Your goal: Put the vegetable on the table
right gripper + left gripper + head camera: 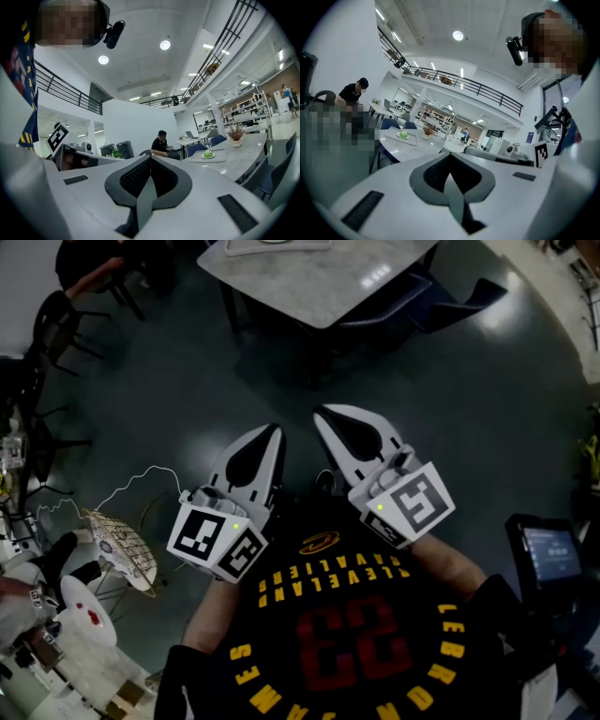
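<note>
Dark floor underfoot; left hand-held gripper has its jaws pressed together, nothing held; right hand-held gripper the same, closed and empty; green vegetable sits in a tray near the counter end, well ahead.

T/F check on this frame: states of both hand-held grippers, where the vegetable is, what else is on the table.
1. The left hand-held gripper holds the vegetable. False: its jaws are together with nothing between them.
2. The green vegetable sits on a plate in a tray on the table. True.
3. The right hand-held gripper is shut and empty. True.
4. The vegetable lies on the floor. False: it is on the plate, well away from both grippers.
5. A potted plant stands on the table beside the tray. True.
</note>
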Tool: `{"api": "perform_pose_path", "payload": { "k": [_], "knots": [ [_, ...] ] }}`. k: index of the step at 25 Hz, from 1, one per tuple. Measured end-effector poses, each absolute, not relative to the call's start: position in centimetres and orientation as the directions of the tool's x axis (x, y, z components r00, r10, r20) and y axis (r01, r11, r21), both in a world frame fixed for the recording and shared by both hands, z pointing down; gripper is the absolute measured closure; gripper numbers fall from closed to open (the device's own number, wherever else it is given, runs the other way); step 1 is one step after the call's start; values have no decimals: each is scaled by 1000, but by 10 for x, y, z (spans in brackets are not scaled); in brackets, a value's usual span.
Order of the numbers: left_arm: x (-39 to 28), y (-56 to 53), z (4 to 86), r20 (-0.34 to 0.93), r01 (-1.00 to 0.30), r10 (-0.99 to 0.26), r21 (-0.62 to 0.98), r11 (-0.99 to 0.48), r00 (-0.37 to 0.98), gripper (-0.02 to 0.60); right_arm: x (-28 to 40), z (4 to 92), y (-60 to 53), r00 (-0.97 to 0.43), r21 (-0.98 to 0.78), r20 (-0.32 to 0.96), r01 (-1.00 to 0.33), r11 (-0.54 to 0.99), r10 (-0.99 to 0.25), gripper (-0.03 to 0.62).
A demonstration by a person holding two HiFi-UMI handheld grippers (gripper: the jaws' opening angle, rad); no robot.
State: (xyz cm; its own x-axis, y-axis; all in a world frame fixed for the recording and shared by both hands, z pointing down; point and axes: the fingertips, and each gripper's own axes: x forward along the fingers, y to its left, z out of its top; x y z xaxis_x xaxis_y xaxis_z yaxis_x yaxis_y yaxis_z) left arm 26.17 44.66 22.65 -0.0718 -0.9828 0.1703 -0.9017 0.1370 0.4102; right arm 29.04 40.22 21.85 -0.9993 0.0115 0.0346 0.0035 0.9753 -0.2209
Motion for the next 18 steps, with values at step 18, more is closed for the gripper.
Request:
{"api": "perform_pose_path", "payload": {
  "k": [18],
  "knots": [
    [103,418,241,110,-875,-993,477,87,-39,580,132,238,378,-994,-215,111,-9,977,15,589]
  ]
}}
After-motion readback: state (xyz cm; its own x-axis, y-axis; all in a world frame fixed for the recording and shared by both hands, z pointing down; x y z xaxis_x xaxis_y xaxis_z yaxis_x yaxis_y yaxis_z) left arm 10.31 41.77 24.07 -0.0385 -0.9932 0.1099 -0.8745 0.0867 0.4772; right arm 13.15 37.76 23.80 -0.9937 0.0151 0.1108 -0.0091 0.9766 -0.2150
